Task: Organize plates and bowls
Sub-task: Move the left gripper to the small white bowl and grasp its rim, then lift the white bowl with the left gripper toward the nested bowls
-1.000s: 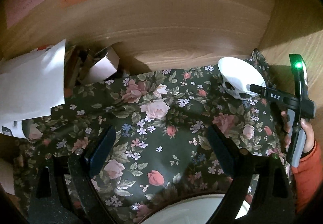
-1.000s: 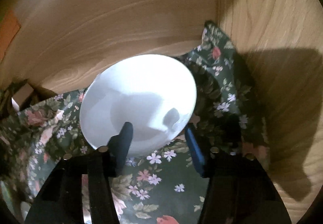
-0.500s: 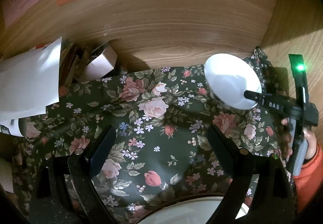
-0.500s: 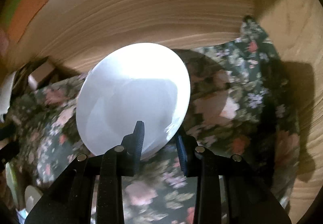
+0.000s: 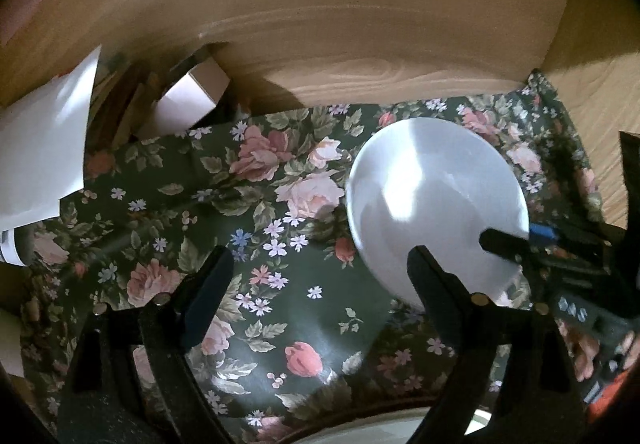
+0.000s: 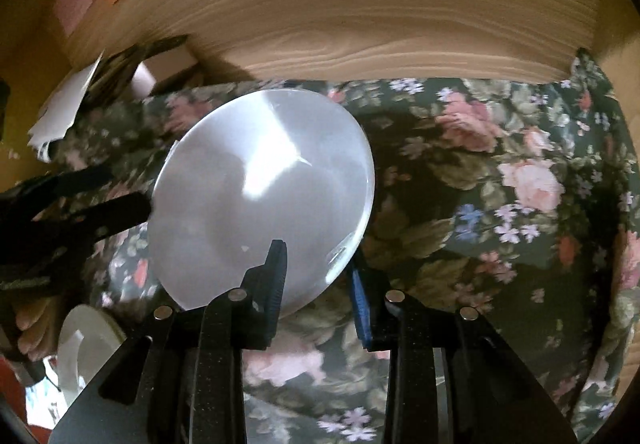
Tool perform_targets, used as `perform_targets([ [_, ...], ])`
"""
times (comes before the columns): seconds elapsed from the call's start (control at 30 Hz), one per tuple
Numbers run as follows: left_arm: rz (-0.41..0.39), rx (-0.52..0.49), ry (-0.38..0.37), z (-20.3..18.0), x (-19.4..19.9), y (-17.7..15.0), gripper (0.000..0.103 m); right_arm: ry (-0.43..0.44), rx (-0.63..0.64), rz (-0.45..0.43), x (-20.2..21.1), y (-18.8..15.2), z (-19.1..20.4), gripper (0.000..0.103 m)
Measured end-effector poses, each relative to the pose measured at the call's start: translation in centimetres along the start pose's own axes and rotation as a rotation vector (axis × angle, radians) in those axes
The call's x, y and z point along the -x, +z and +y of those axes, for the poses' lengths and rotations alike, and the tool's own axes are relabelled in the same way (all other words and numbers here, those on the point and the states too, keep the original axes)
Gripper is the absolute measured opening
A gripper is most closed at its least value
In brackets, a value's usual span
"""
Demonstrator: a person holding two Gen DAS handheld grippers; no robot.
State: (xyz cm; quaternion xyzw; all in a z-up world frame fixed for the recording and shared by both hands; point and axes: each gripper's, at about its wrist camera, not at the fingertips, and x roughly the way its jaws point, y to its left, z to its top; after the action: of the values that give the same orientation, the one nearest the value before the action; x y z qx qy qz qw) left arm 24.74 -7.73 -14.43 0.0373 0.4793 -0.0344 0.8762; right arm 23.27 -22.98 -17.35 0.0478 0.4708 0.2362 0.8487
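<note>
Right tool [image 6: 318, 284] is pinching the white bowl [image 6: 260, 200] by its rim mid-carry over the floral worktop [image 6: 500, 204], left tool [image 5: 316, 284] spread empty, so next it probably needs lowering onto the plate [image 5: 400, 430].

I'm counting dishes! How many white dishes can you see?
2: a white bowl held in the right hand-held gripper, and a white plate at the near edge. More may be hidden.

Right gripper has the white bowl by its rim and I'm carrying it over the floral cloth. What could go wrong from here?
1. The right gripper pinches only the edge of the white bowl, which hangs tilted; it may pivot or slip out.
2. The open left gripper sits close beside the bowl, so the two could knock together.
3. Another white dish lies low on the left; lowering the bowl there blindly could chip both.
</note>
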Motion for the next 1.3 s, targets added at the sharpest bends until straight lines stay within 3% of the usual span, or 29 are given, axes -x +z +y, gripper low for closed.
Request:
perform_targets([
  [0.13, 0.031, 0.007, 0.019, 0.2, -1.2, 0.1, 0.087, 0.01, 0.033, 0.007, -0.8, -0.1, 1.4, 0.027],
  [0.33, 0.087, 0.017, 0.026, 0.6, -3.0, 0.1, 0.07, 0.02, 0.037, -0.001, -0.7, -0.3, 1.7, 0.027],
  [0.4, 0.108, 0.014, 0.019, 0.6, -3.5, 0.0, 0.058, 0.026, 0.031, -0.003, -0.3, -0.5, 1.4, 0.027],
  [0.5, 0.134, 0.014, -0.008, 0.5, -4.2, 0.1, 0.049, 0.038, 0.018, -0.008, -0.3, -0.4, 1.2, 0.028],
  [0.77, 0.126, -0.033, -0.027, -1.0, -4.4, 0.0, 0.024, 0.028, -0.023, -0.049, 0.0, -0.2, 0.4, 0.027],
  [0.83, 0.123, -0.05, -0.027, -1.4, -4.4, -0.1, 0.019, 0.033, -0.016, -0.055, -0.1, -0.3, 0.5, 0.022],
  [1.03, 0.107, -0.067, -0.015, -2.2, -4.7, 0.2, 0.017, 0.009, -0.004, -0.054, 0.0, -0.3, 0.9, 0.021],
  [1.3, 0.061, -0.067, -0.014, -1.3, -1.8, -0.3, 0.017, 0.01, 0.007, -0.093, 1.6, -0.3, 1.9, 0.021],
])
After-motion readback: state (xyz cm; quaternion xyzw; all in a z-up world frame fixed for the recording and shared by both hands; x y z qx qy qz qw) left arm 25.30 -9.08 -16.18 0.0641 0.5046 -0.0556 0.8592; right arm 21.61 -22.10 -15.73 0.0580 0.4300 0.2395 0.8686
